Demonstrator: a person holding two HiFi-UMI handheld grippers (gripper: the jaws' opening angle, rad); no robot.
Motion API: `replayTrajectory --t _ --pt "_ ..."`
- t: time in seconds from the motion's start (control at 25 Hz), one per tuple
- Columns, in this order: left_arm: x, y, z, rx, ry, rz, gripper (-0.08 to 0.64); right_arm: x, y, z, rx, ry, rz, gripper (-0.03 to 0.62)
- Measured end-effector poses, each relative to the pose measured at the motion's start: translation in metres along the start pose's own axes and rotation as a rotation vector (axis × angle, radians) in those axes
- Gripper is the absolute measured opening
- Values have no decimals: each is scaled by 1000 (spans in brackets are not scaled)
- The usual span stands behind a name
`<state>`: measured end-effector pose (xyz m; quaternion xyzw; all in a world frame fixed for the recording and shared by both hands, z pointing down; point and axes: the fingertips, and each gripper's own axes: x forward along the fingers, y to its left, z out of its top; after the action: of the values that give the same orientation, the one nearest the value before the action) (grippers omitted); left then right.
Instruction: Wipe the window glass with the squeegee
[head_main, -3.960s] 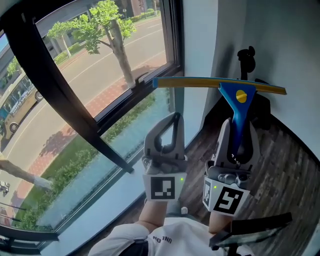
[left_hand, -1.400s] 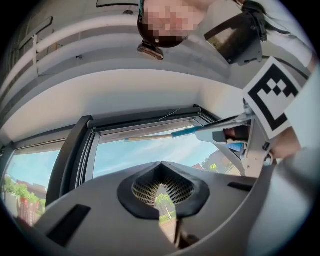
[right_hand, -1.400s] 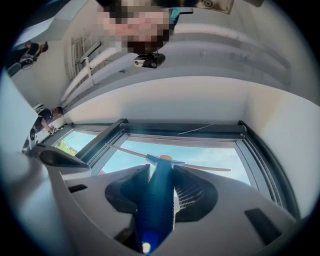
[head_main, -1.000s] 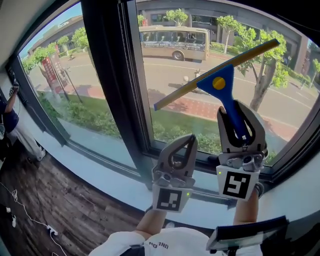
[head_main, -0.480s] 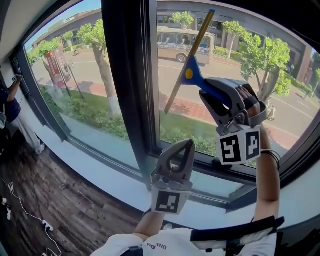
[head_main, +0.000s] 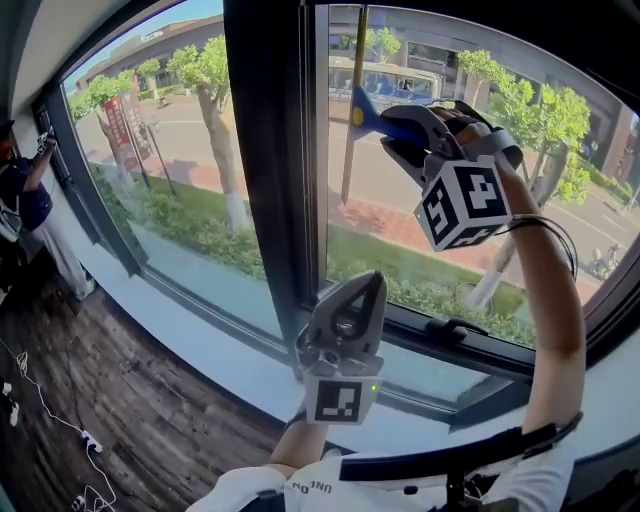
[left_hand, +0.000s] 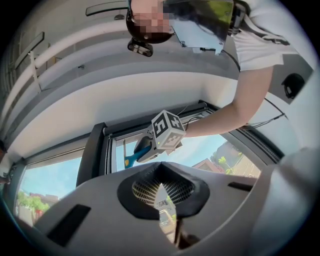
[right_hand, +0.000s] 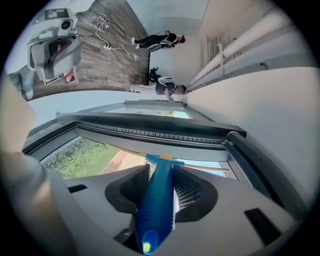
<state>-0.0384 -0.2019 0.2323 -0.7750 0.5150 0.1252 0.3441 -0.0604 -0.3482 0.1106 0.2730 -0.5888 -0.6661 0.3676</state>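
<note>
The right claw (head_main: 396, 130) is shut tight on the blue handle (head_main: 373, 118) of the squeegee (head_main: 357, 110). It is held up high, just to the right of the dark window post (head_main: 268, 150). The handle lies sideways and points at the post. The long blade (head_main: 347, 150) stands up and down, the same way the post runs. It sits between the post and the claw, so the blade is on the post side of the claw. It is at the upper left part of the window glass (head_main: 420, 250) that lies right of the post. The blade looks very near the glass, but it is hard to tell if it presses on it.

The left claw (head_main: 366, 288) is shut too, with nothing in it. It hangs low, right of the post's foot, over the white sill (head_main: 200, 335), well apart from the squeegee. The right hand is the one placed to do the job.

The blade stands upright beside the post, so the next move is probably a wipe sideways, away from the post and across the glass. For that the blade has to lie flat on the glass from its top end to its bottom end. If it tips, one end may lift off and leave a streak.
</note>
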Motion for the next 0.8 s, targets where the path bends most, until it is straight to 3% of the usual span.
replayTrajectory --t 0.2,0.48,0.8 --pt "-3 8 -1 -60 4 9 2 19 -11 -3 -6 20 6 144" --pt "-8 17 -4 -42 14 29 2 46 -16 -2 -87 66 19 144" --pt "-12 34 0 -106 -25 89 2 60 -22 -2 -73 82 -3 144"
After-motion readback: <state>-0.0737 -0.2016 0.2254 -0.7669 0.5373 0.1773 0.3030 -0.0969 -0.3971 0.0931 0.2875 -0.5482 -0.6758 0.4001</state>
